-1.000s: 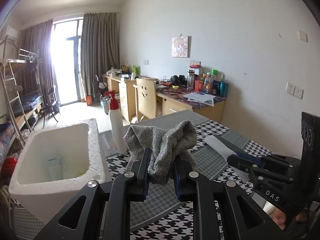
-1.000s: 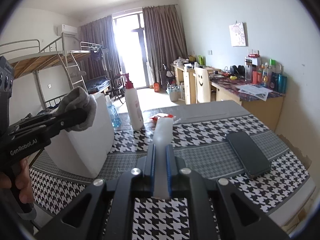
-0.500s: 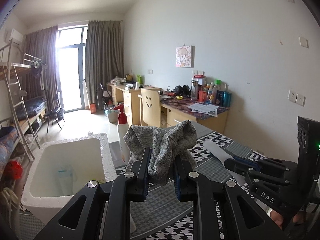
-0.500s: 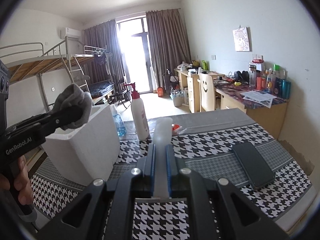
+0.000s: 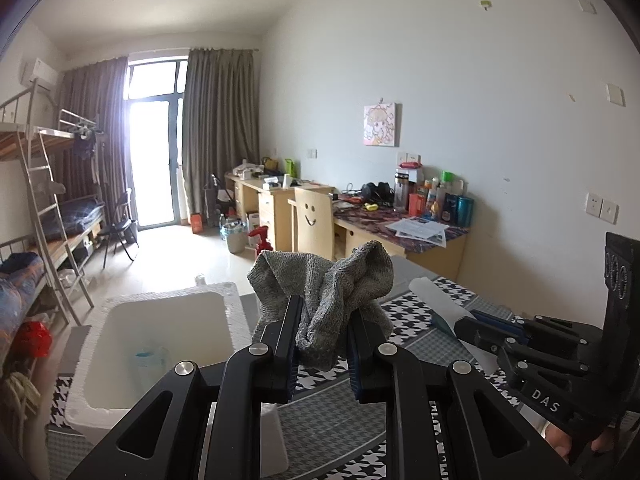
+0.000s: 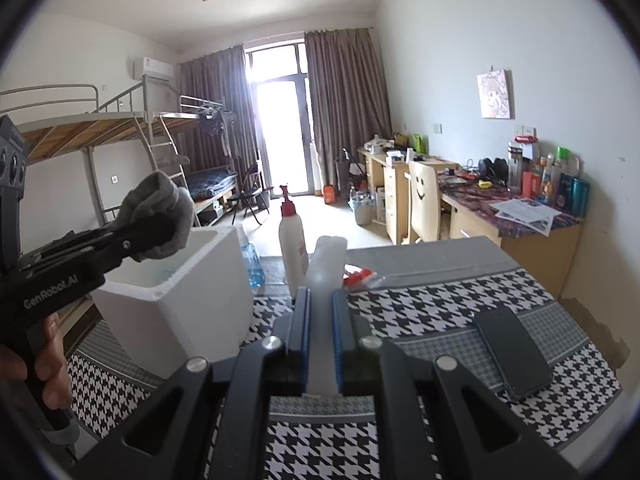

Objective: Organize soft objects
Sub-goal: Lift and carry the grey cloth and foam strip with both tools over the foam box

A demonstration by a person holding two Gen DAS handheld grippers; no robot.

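Note:
A crumpled grey knitted cloth [image 5: 332,292] is pinched in my left gripper [image 5: 325,309], which is shut on it; its folds bulge above the fingertips. In the right wrist view the cloth [image 6: 160,196] hangs over the near rim of a white foam box [image 6: 180,304], with the left gripper [image 6: 160,232] held by a hand. My right gripper [image 6: 320,298] is shut on a soft translucent white tube [image 6: 326,256] that points forward. From the left wrist view that tube [image 5: 432,292] and the right gripper [image 5: 464,322] are to the right, the foam box [image 5: 168,294] lower left.
A houndstooth cloth covers the table [image 6: 420,308]. On it stand a white pump bottle with a red top [image 6: 292,240], a red-and-white packet [image 6: 356,276] and a dark phone [image 6: 512,356]. A pale item [image 5: 148,360] lies inside the box. A desk and chair [image 6: 424,200] stand beyond.
Both wrist views have tipped upward a little. The right gripper has risen slightly with the tube. The left gripper still holds the cloth beside the box opening.

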